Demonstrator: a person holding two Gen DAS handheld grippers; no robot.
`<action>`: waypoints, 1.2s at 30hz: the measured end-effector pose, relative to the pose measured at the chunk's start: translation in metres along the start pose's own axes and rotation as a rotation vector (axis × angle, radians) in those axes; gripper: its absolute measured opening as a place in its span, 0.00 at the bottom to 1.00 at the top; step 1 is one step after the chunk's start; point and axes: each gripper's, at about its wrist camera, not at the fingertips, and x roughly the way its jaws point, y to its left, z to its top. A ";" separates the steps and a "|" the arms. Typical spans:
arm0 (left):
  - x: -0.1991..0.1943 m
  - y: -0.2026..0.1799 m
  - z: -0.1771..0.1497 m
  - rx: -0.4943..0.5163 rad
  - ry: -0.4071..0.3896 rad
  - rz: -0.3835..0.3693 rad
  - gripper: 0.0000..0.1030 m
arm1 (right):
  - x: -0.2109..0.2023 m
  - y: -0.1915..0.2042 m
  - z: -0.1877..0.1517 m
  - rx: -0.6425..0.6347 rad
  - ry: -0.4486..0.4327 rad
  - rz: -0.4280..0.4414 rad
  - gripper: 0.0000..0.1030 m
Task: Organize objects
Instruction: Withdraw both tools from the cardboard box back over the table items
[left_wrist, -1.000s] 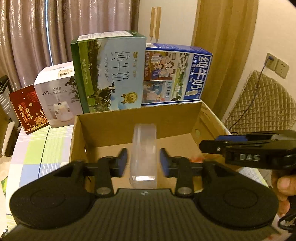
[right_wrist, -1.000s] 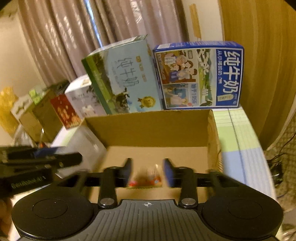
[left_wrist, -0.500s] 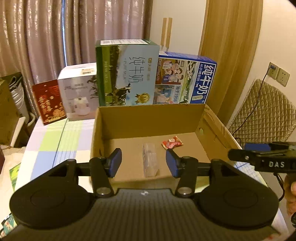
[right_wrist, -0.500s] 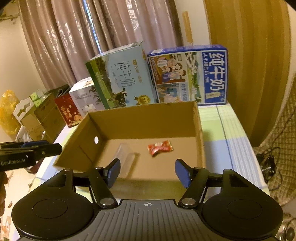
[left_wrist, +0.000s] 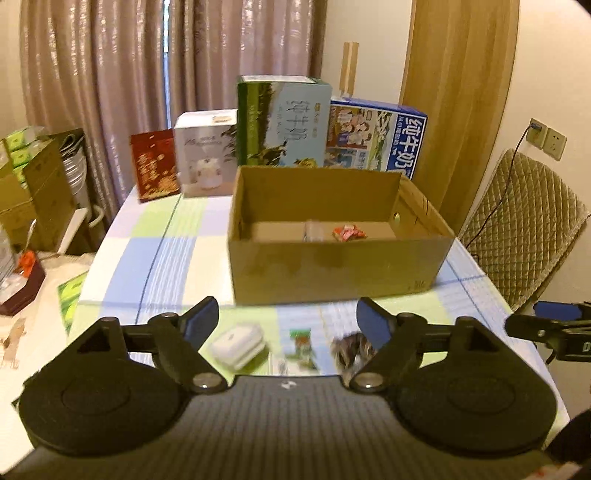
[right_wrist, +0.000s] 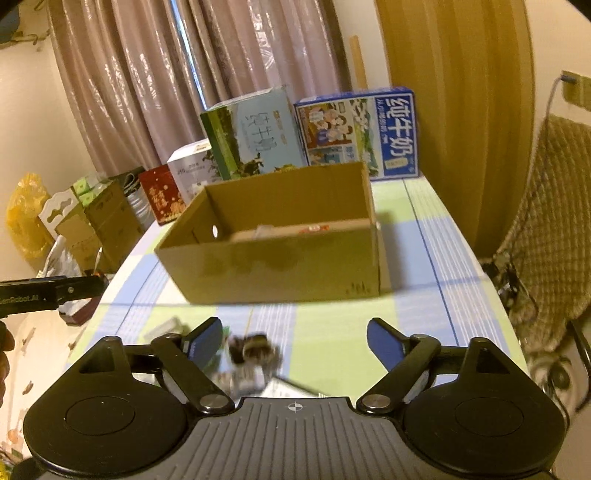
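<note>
Fig.: both grippers pulled back at the near edge of the checked-cloth table, fingers spread wide, nothing held.

L to R along the near edge, left wrist view: white rounded plastic case, green printed sachet, dark crinkled wrapped sweet. All three lie between the tips of the left gripper, just ahead of it; the case's long axis runs roughly across the finger line.

Right gripper has the dark sweet by its left finger, off-centre; much open cloth to its right.

Brown open-top cardboard box sits mid-table, beyond the items, already holding a clear plastic piece and a red wrapped candy.

Judgement: left gripper better placed for the case; near box wall must be cleared on transfer. Motion blur limits detail.
</note>
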 end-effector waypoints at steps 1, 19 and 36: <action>-0.007 0.000 -0.007 0.002 0.000 0.007 0.79 | -0.005 0.000 -0.007 0.003 0.003 -0.005 0.83; -0.038 -0.008 -0.099 -0.036 0.106 0.032 0.91 | -0.033 -0.007 -0.085 -0.059 0.092 -0.078 0.89; 0.006 -0.006 -0.112 0.004 0.166 0.012 0.91 | 0.009 -0.015 -0.093 -0.154 0.170 -0.078 0.89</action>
